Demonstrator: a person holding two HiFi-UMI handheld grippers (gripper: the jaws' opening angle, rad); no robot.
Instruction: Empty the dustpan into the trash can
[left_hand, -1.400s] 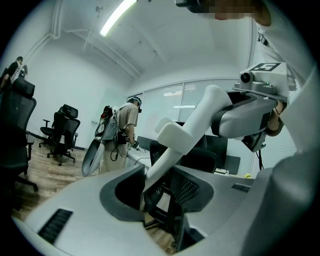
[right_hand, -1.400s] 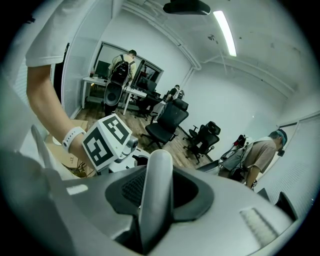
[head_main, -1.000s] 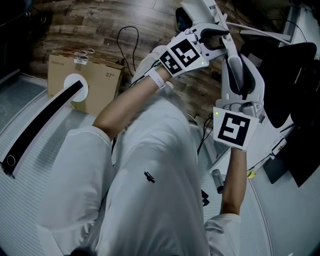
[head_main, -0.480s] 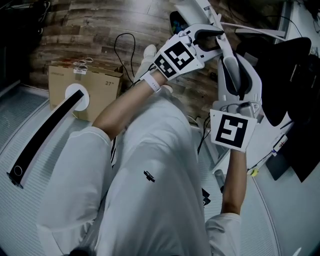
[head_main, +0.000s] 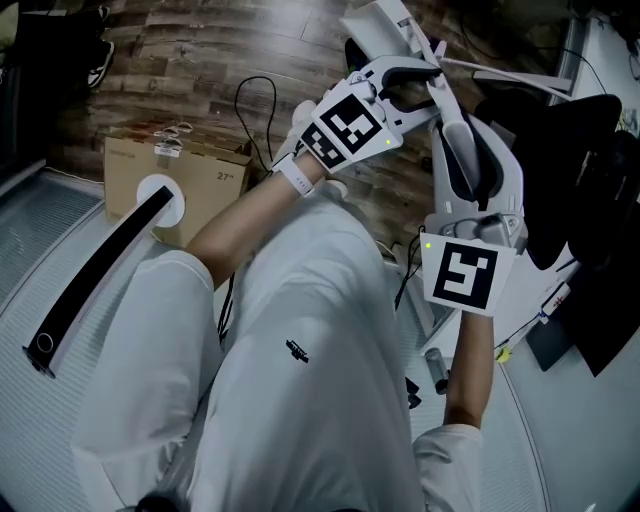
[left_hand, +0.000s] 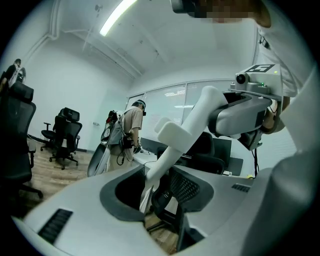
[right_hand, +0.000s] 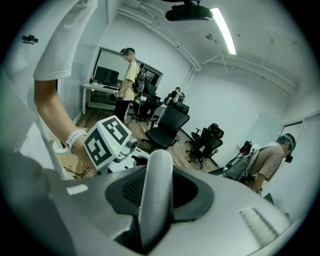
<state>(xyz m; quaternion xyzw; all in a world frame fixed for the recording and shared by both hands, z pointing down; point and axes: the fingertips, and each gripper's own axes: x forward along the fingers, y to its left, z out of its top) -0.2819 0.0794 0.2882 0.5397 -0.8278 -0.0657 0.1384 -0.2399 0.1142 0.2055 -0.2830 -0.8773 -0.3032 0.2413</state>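
A white dustpan handle (head_main: 470, 150) runs between both grippers over the wood floor, and its white pan end (head_main: 378, 25) points away at the top. My left gripper (head_main: 415, 80) is shut on the upper, thinner part of the handle (left_hand: 172, 150). Below it, my right gripper (head_main: 470, 212) is shut on the thick rounded grip (right_hand: 156, 185). The left gripper's marker cube (right_hand: 107, 142) shows ahead in the right gripper view. No trash can shows in any view.
A cardboard box (head_main: 200, 165) stands on the floor at left, a long black strip (head_main: 95, 270) leaning against it. Black office chairs (head_main: 575, 150) crowd the right, with cables (head_main: 255, 95) on the floor. People stand by desks (left_hand: 132, 130) (right_hand: 131, 75).
Both grippers have shifted a little together with the handle, the left slightly down-left in the head view. Both grips look unchanged.
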